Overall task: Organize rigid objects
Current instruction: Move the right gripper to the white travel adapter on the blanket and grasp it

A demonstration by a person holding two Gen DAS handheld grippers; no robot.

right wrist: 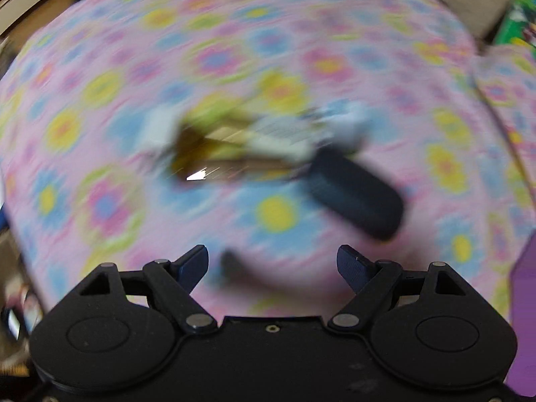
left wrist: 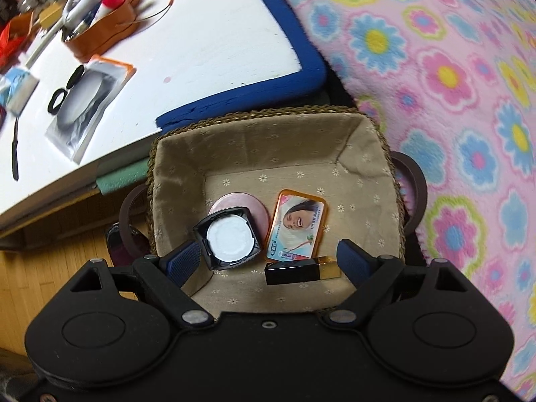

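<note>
Wicker basket [left wrist: 268, 114] with black compact [left wrist: 231, 241] beneath wide-open, empty left claw [left wrist: 268, 261].

blurred floral blanket [right wrist: 100, 107], dark case [right wrist: 355, 194]

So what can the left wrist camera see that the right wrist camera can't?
Only the left wrist view shows the lined basket holding a square black compact, a pink round case, an orange card and a black-and-gold tube, plus the white table. Only the right wrist view shows blurred things on the blanket: a dark oval case and a yellowish packet. Both show the flowery pink blanket and open blue fingers.
</note>
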